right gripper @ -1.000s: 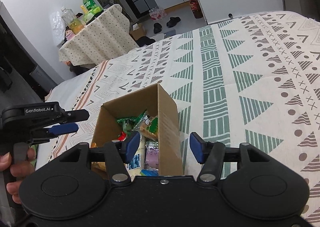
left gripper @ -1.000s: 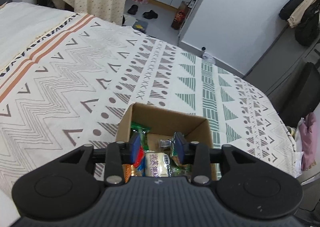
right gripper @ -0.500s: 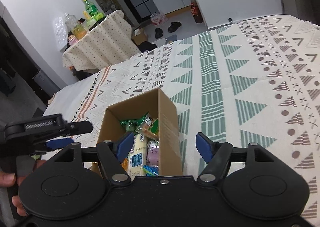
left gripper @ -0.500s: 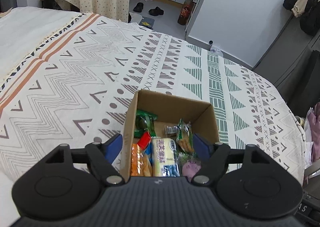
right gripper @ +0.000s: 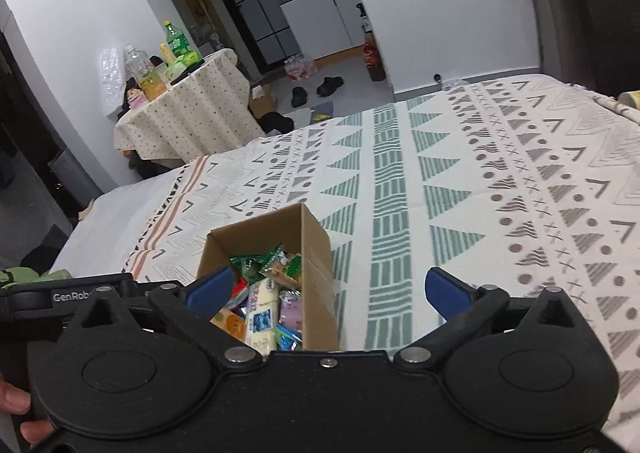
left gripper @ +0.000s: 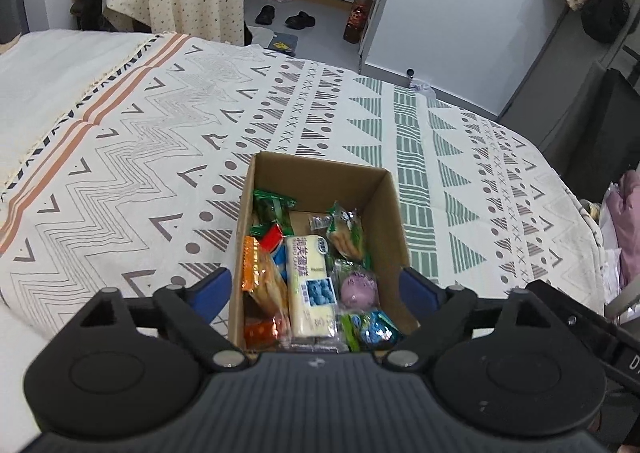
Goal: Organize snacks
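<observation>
Left wrist view: left gripper [left gripper: 316, 289] fingers spread wide, empty, straddling the cardboard box [left gripper: 320, 177] of snacks [left gripper: 310, 285] on the bed [left gripper: 140, 157]. Right gripper [right gripper: 328, 293] fingers also apart, holding nothing.

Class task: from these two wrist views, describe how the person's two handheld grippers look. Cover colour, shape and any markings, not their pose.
Both the left gripper and the right gripper are matte black plastic, each with two rounded lobes bearing circular insets, silver pivot screws and angled black link arms. Their fingers end in blue pads. In the right view, the left gripper's body carries white "GenRob" lettering, cut off. No cables or sleeves show.
</observation>
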Action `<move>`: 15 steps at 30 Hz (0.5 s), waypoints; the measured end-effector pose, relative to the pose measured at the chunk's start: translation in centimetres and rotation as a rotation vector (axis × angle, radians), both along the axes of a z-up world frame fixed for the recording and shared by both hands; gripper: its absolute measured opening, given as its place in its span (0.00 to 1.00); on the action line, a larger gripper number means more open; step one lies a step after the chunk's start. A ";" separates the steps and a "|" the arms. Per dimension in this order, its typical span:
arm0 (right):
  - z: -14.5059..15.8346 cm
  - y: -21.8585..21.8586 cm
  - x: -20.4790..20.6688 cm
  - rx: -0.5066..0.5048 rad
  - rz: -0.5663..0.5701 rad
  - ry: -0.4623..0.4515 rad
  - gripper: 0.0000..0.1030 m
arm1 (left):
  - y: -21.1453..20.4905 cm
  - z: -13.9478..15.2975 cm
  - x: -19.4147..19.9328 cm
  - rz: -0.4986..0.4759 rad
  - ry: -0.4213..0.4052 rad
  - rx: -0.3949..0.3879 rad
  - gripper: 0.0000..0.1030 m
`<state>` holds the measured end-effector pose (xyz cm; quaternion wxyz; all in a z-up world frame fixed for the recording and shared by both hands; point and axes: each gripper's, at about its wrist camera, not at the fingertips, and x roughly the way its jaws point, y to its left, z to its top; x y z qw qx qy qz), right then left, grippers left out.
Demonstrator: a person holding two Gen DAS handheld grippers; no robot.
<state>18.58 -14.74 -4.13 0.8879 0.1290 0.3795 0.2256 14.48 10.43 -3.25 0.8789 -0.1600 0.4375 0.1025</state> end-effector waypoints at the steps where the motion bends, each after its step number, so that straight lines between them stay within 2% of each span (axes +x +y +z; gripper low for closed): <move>1: 0.1 -0.3 -0.2 0.002 -0.007 0.003 1.00 | -0.3 0.2 -0.3 -0.006 -0.002 0.005 0.89; 9: 1.3 -1.8 -2.9 -0.025 -0.035 -0.053 1.00 | -1.9 1.2 -2.4 -0.048 -0.047 0.020 0.96; 15: 1.7 -3.0 -4.3 -0.020 -0.067 -0.045 1.00 | -2.3 1.5 -3.9 -0.070 -0.062 0.020 1.00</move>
